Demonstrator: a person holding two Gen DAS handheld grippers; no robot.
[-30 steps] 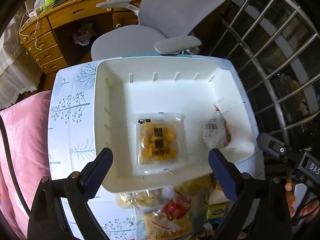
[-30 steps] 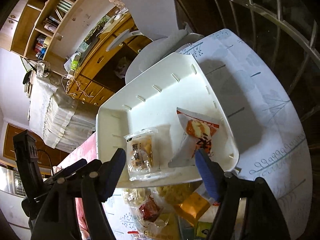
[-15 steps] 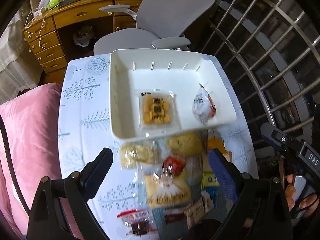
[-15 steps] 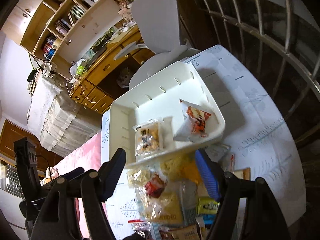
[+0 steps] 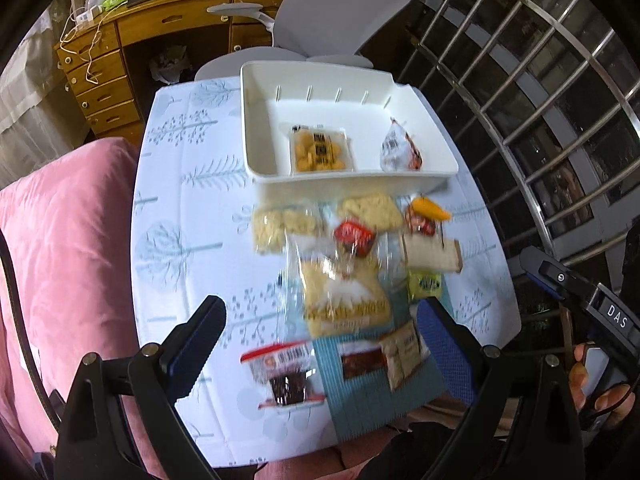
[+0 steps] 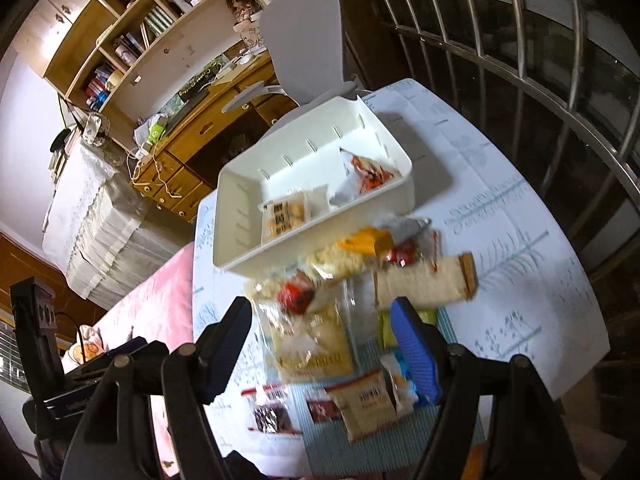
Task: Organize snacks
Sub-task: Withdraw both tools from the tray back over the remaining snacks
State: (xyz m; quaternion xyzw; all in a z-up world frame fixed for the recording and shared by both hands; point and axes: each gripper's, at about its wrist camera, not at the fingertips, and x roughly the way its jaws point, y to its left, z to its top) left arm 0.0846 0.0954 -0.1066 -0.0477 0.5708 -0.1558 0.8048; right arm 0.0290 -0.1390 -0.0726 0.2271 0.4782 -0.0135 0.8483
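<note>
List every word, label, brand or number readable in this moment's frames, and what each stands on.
"DAS" – white letters on the black body of the other hand-held gripper, at the right edge of the left wrist view.
Yolk snack packet in the white bin: dark printed label, too blurred to read.
Dark snack packet on the table: a barcode, digits unreadable.
Tan packet: print smeared by motion blur.

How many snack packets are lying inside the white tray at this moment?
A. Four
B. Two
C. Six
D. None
B. The white tray holds only a clear packet of yellow snacks and a white-and-orange packet to its right; every other snack lies on the tablecloth in front of the tray.
</note>
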